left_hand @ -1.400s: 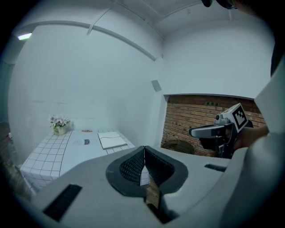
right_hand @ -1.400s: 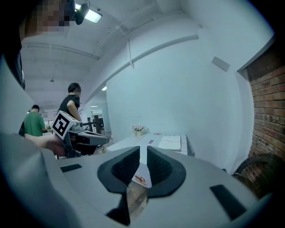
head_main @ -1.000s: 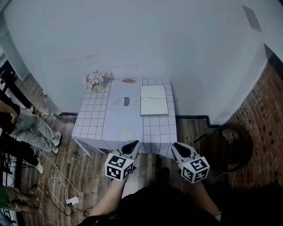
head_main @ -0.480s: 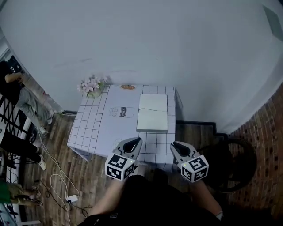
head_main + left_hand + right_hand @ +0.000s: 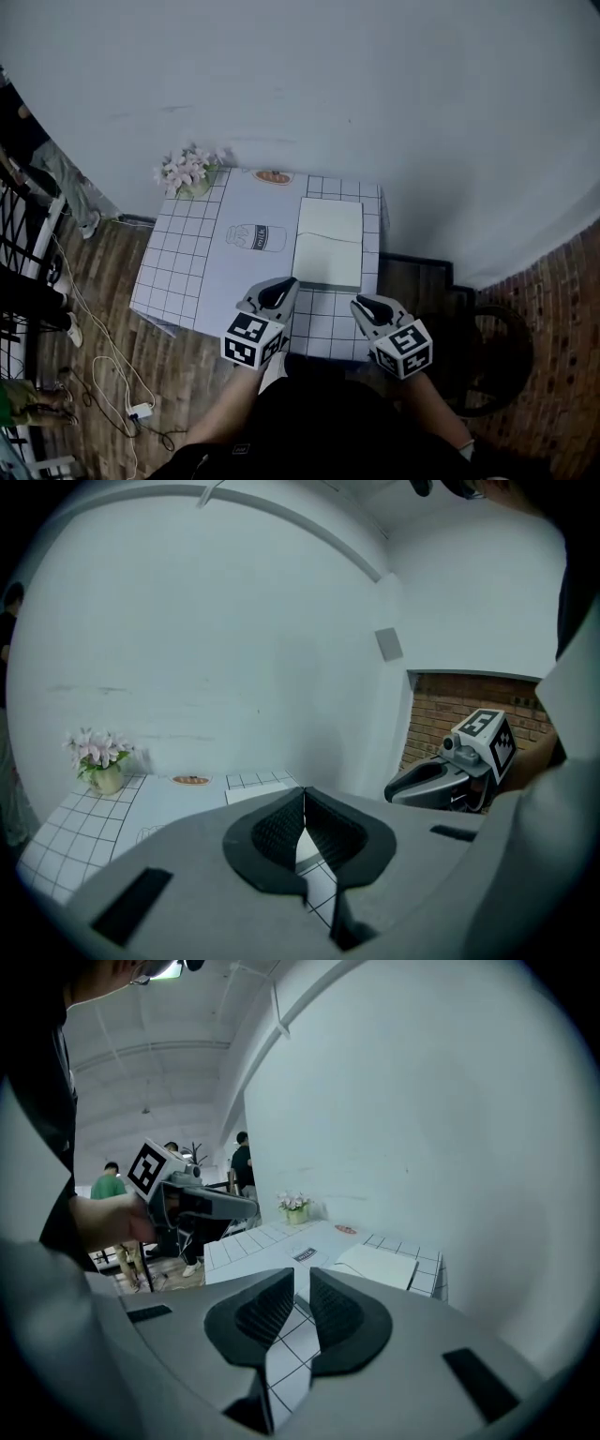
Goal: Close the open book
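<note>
A white open book (image 5: 328,244) lies flat on the right half of the checked tablecloth (image 5: 178,267), its crease running across the pages. It also shows in the left gripper view as a pale slab, the book (image 5: 260,793), and in the right gripper view, the book (image 5: 380,1265). My left gripper (image 5: 280,288) hovers at the table's near edge, just short of the book's near left corner, pads touching and empty (image 5: 302,803). My right gripper (image 5: 360,305) hovers off the near right corner, its jaws a narrow gap apart with nothing between them (image 5: 302,1290).
A vase of pink flowers (image 5: 187,171) stands at the far left corner, an orange patch (image 5: 274,176) at the far edge. A dark round chair (image 5: 487,347) is on the right. Cables (image 5: 103,361) trail on the floor at left, where people stand. A white wall backs the table.
The view has drawn closer to the table. Both grippers have moved forward from in front of the table to its near edge, close to the book.
</note>
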The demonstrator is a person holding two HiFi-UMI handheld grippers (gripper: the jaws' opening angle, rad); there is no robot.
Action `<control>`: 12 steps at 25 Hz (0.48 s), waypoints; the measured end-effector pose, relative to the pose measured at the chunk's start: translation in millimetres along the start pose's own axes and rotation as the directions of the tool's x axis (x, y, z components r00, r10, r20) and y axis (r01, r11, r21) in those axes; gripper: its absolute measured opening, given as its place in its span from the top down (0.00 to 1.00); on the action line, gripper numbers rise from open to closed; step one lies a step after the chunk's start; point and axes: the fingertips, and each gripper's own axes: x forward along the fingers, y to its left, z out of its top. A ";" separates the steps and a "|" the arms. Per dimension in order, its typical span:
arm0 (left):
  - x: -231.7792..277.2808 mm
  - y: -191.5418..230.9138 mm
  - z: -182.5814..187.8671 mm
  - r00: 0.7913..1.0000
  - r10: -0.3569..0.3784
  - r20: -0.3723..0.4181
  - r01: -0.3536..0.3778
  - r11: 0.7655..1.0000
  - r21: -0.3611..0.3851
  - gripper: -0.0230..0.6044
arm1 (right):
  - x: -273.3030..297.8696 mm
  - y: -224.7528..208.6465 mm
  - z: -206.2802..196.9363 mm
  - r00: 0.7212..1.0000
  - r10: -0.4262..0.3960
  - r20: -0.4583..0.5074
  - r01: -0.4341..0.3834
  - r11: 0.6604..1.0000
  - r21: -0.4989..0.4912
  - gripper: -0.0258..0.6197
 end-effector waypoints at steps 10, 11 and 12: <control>1.4 33.7 -14.5 0.999 -0.050 -0.006 0.050 0.999 -0.007 0.95 | 45.6 9.3 -4.1 0.996 -0.036 -0.079 0.032 0.998 -0.059 0.86; 0.6 35.5 -13.6 0.999 -0.050 -0.006 0.050 0.999 -0.007 0.95 | 48.7 11.7 -3.9 0.995 -0.034 -0.091 0.027 0.996 -0.080 0.86; 0.0 37.0 -11.3 0.999 -0.049 -0.002 0.049 0.999 -0.005 0.95 | 51.8 13.7 -3.7 0.994 -0.029 -0.102 0.019 0.995 -0.098 0.85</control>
